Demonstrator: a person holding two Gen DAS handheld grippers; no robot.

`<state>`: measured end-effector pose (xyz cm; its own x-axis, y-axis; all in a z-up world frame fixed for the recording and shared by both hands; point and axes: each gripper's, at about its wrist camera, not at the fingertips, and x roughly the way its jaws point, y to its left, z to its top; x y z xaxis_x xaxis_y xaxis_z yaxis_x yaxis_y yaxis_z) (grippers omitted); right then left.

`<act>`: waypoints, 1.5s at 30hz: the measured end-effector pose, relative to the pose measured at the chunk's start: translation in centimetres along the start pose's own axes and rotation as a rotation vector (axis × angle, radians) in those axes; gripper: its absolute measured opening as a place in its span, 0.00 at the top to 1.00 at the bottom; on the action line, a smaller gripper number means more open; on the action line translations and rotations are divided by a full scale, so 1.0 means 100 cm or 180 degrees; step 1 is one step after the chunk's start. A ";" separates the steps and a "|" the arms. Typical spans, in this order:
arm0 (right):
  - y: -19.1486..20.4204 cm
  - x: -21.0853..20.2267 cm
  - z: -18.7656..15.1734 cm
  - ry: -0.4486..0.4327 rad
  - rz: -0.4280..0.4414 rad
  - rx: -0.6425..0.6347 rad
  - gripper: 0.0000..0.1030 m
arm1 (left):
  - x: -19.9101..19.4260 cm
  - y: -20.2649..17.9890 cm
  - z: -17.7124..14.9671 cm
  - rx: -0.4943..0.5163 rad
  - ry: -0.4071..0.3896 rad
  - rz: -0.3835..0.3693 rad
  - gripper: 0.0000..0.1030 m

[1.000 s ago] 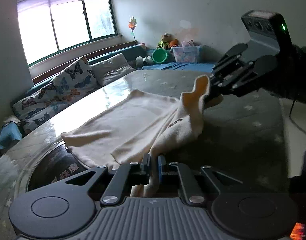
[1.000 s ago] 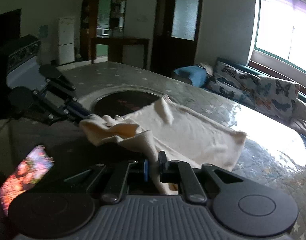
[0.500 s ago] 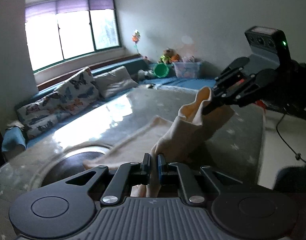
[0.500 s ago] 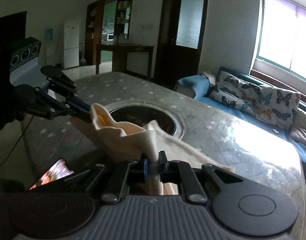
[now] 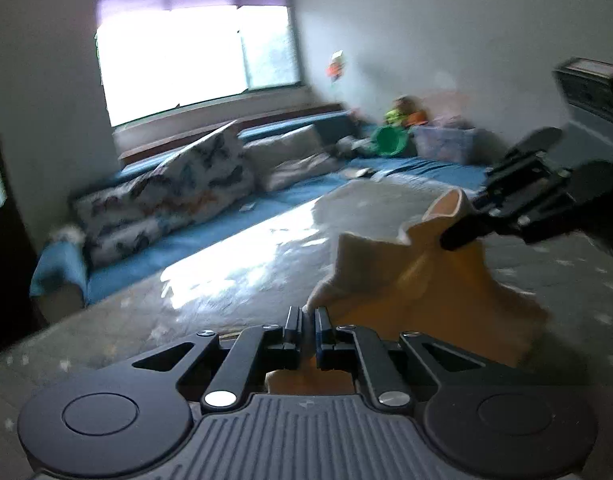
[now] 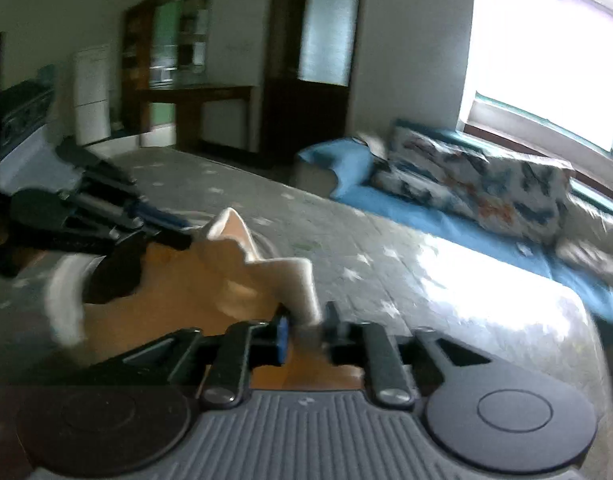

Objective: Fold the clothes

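Both grippers, left (image 5: 308, 322) and right (image 6: 304, 326), have lifted the cloth (image 5: 422, 280) clear of the desk (image 5: 234, 272) since a second ago, jaws clamped on its edge; it hangs between them, likely mid-fold. Grey starred surface; sofa (image 6: 478, 188) and window (image 5: 194, 60) behind

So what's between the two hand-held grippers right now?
Only the cream cloth, bunched and slung from the left hand-held gripper to the right hand-held gripper; nothing else shows there in the left wrist view.
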<state>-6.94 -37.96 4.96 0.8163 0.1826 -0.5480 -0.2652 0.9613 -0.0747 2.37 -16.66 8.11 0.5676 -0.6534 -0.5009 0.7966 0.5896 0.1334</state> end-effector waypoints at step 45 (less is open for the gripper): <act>-0.017 0.003 -0.070 0.0164 -0.0404 0.0780 0.81 | 0.007 0.030 -0.054 -0.1055 0.0593 0.0282 0.67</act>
<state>-9.88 -40.97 -0.92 0.8062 0.0527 -0.5893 -0.0252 0.9982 0.0547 4.04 -12.75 3.54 0.5594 -0.5136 -0.6506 0.6184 0.7813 -0.0850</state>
